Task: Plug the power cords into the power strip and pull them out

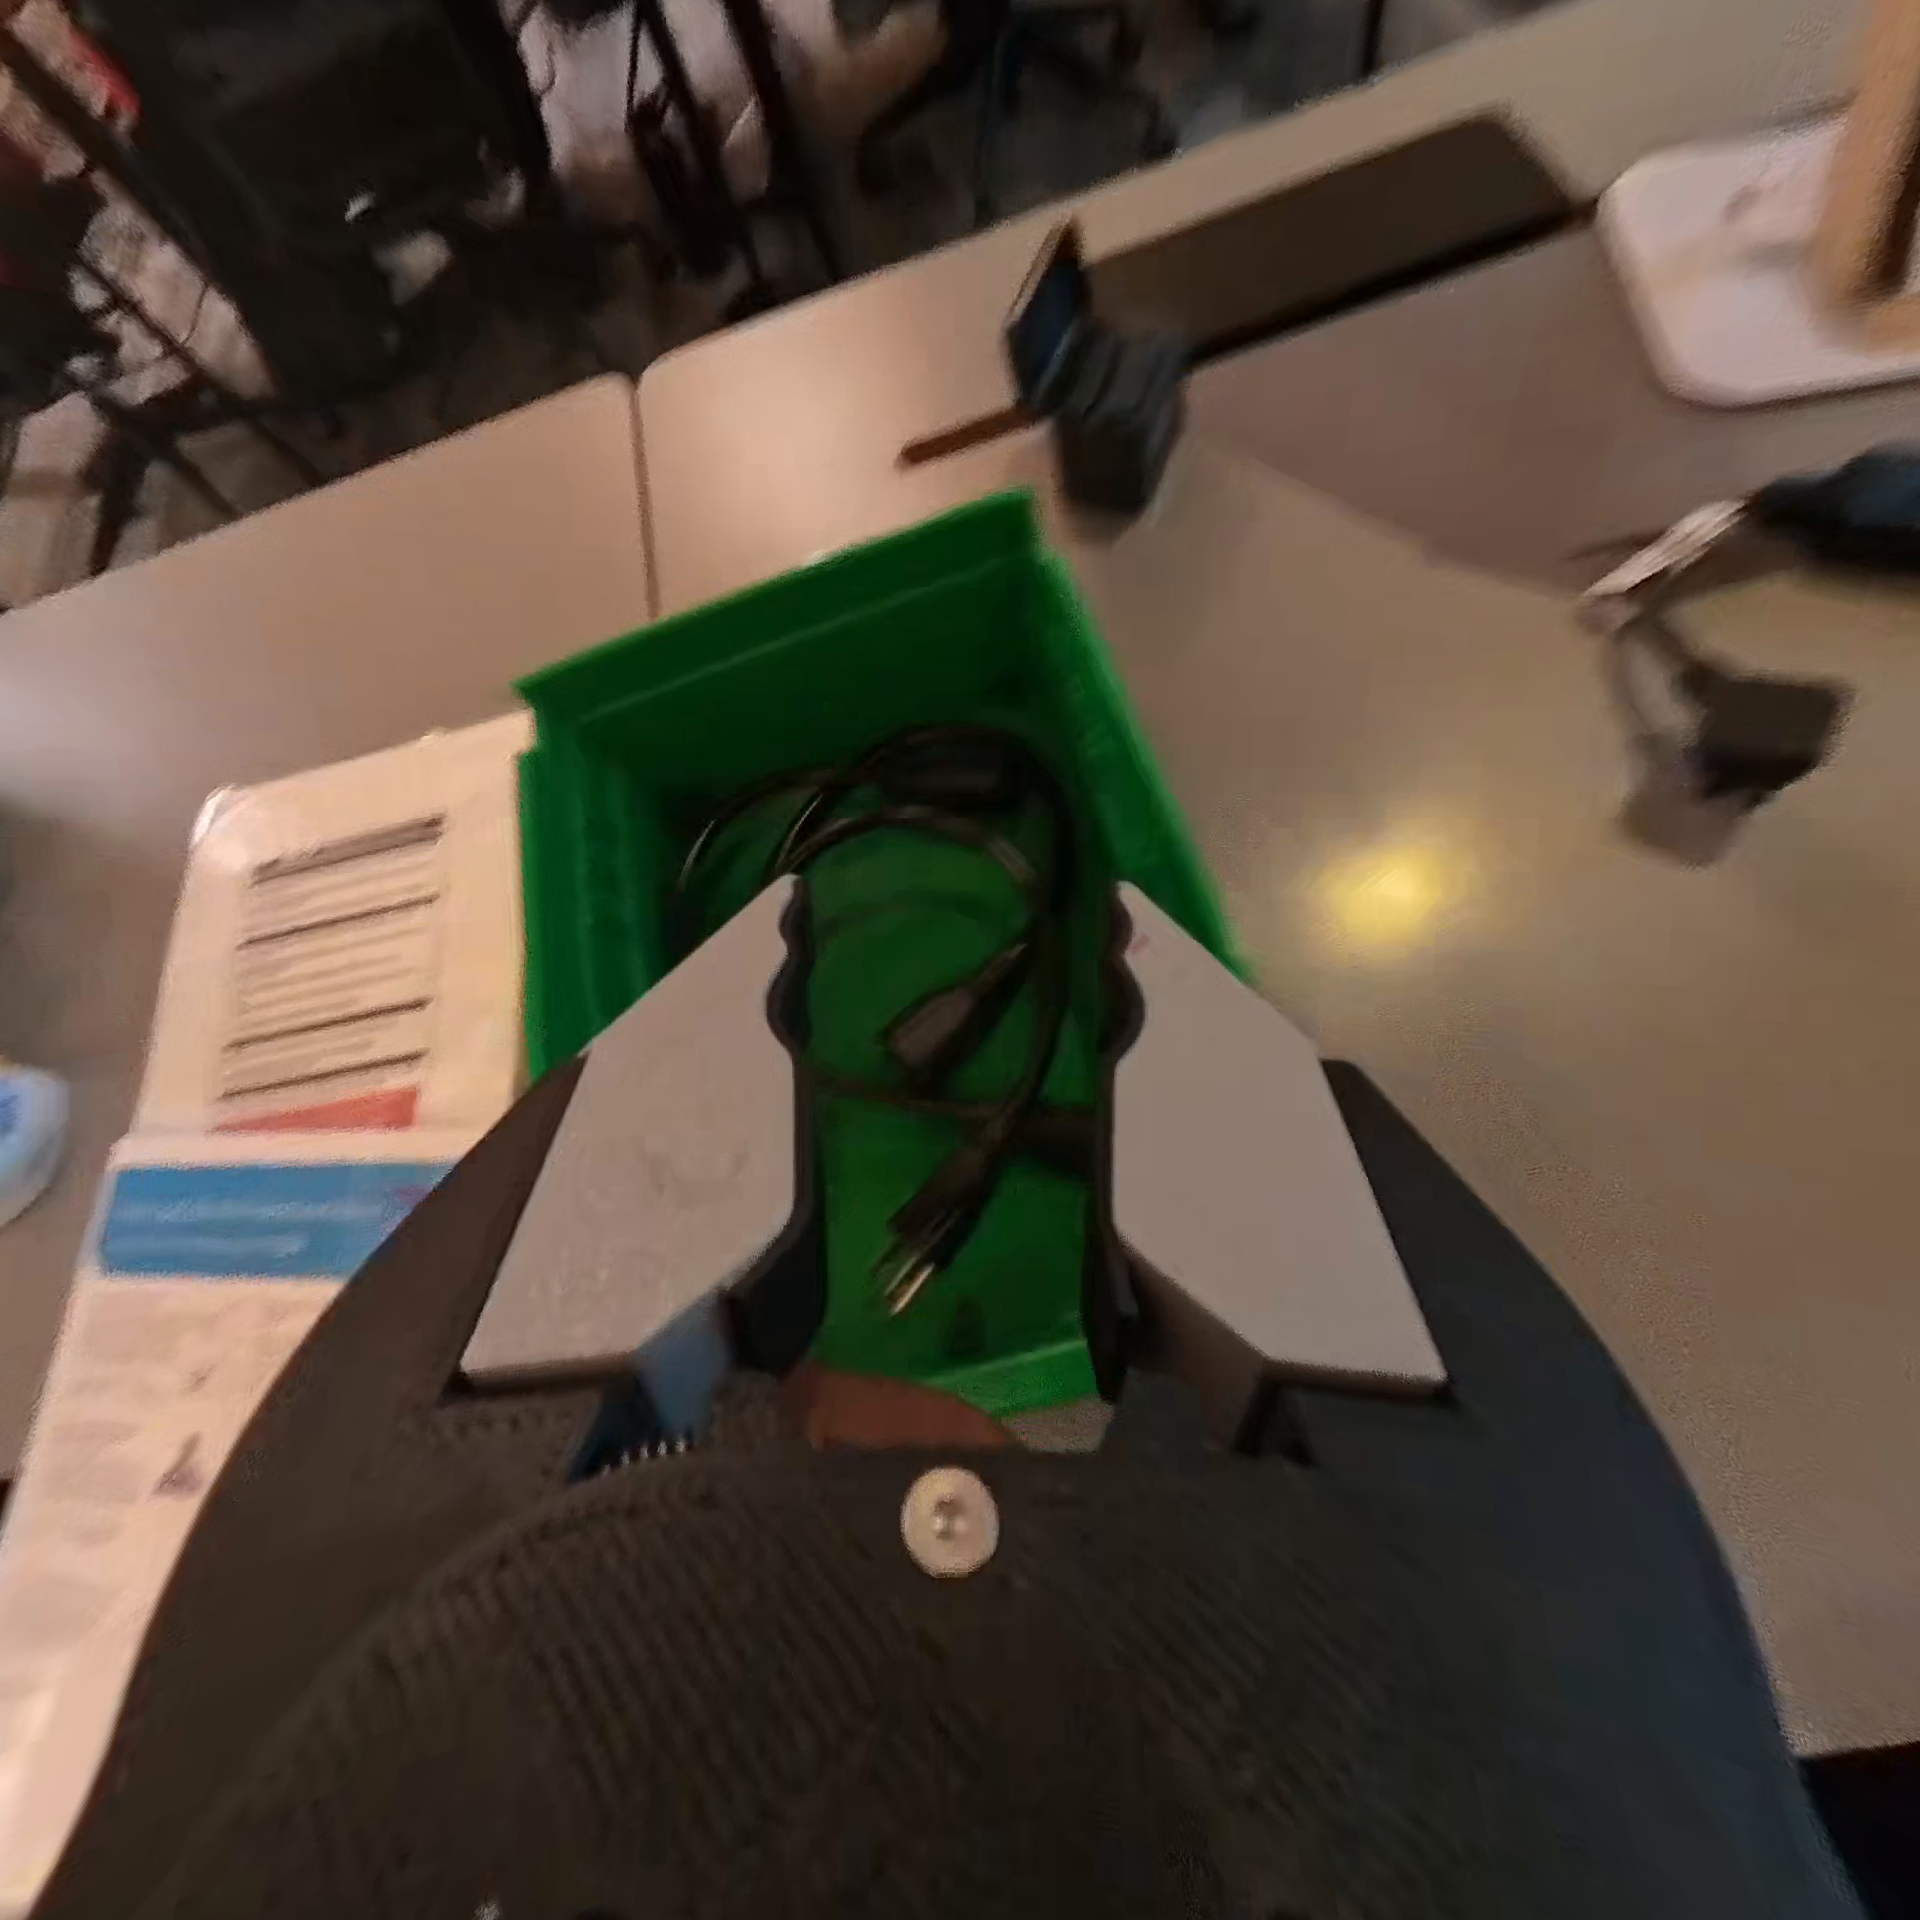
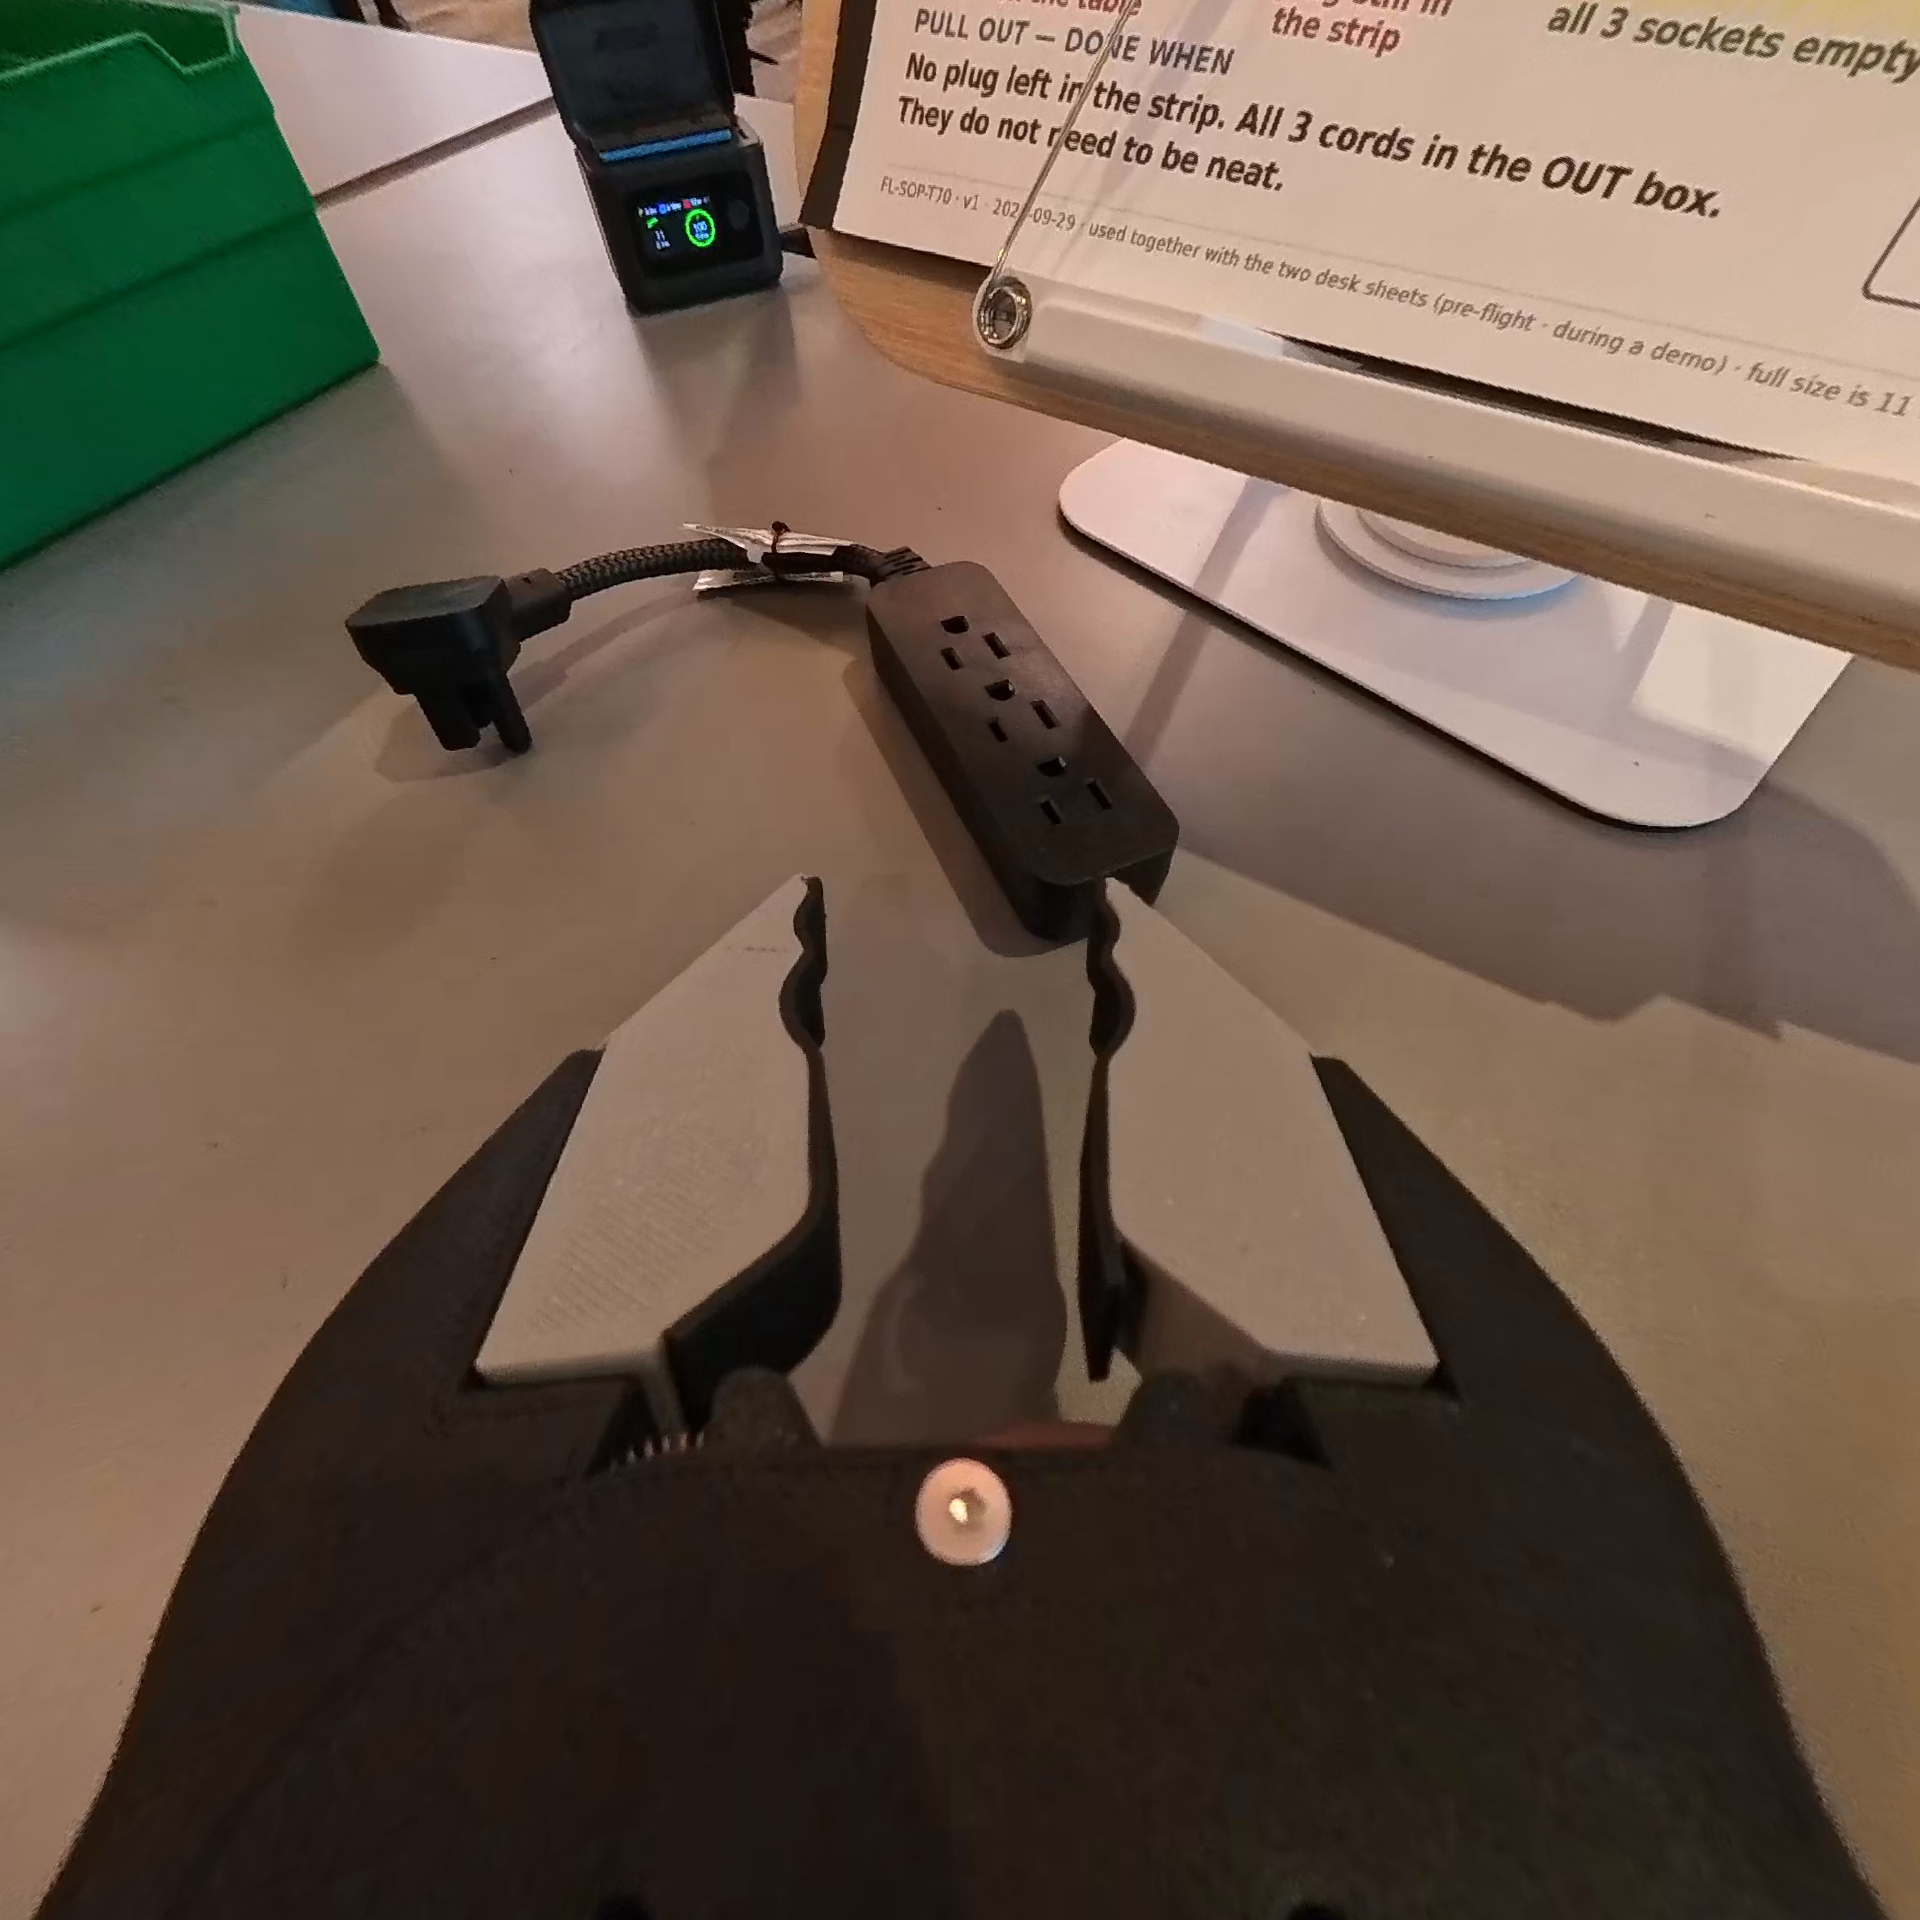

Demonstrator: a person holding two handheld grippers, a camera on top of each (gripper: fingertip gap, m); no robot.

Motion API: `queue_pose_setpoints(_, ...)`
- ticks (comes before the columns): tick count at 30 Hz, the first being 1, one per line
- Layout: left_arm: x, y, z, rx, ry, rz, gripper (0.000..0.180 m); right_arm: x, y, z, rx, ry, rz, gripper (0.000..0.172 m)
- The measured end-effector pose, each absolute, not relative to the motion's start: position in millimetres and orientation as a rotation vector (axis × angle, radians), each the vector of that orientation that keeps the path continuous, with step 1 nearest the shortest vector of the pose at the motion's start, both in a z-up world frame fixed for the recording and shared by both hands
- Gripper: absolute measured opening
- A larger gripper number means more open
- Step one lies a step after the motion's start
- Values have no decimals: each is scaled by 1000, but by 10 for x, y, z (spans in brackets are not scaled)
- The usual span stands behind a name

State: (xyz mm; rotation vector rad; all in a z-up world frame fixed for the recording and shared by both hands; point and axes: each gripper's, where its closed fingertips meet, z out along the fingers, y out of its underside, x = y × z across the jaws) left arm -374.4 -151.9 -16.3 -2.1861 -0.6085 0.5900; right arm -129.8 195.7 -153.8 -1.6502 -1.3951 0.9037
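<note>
While we hold our left gripper (image 1: 951,914) above the green bin (image 1: 582,883), its fingers stand apart with nothing clamped between them, and the view is blurred. Black power cords (image 1: 966,1039) lie coiled on the bin's floor, one pronged plug (image 1: 920,1247) near the bin's near wall. The bin stands on the grey table (image 1: 1455,1039), touching or just beside printed sheets (image 1: 312,987) along the table's left edge. Our right gripper (image 2: 961,914) hovers low over the same table (image 2: 312,987), its fingers likewise apart and bare; the right fingertip (image 2: 1127,935) sits just beside the near end of the black power strip (image 2: 1018,727), though we cannot tell whether it touches. The strip lies flat toward the table's middle, its three sockets all vacant, facing up. Its short braided cable (image 2: 634,566) curves leftward to its own flat black plug (image 2: 436,644), which rests on the surface with prongs pointing down toward us. A green bin (image 2: 156,291) shows at the far left, a small black device with a lit screen (image 2: 681,218) stands farther back, and a white-based stand holding a printed sheet (image 2: 1455,644) occupies the right side.
</note>
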Motion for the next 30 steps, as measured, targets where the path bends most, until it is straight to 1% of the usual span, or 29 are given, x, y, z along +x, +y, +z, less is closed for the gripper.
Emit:
queue_pose_setpoints(4, -3977, -1865, -538, -2352, -693, 618, 55, -1308, 1938, -1559, -1655, -1414, 901, 48)
queue_pose_setpoints(7, -4089, -1942, -786, -2414, -733, 602, 55, -1311, 1936, -1570, -1658, -1419, 896, 49)
queue_pose_setpoints(14, -3999, -1671, -1261, -2438, -765, 331, 54, -1302, 1948, -1549, -1660, -1402, 916, 49)
queue_pose_setpoints(17, -3924, -1662, -1437, -2516, -733, 304, 55, -1305, 1940, -1552, -1660, -1408, 922, 49)
queue_pose_setpoints(23, -3825, -1749, -1579, -2655, -668, 305, 55, -1318, 1892, -1561, -1643, -1435, 912, 49)
queue_pose_setpoints(28, -3777, -1788, -1689, -2708, -642, 276, 40, -1316, 1892, -1554, -1642, -1430, 915, 48)
queue_pose_setpoints(30, -3786, -1797, -1702, -2713, -646, 283, 41, -1316, 1894, -1555, -1645, -1428, 918, 49)
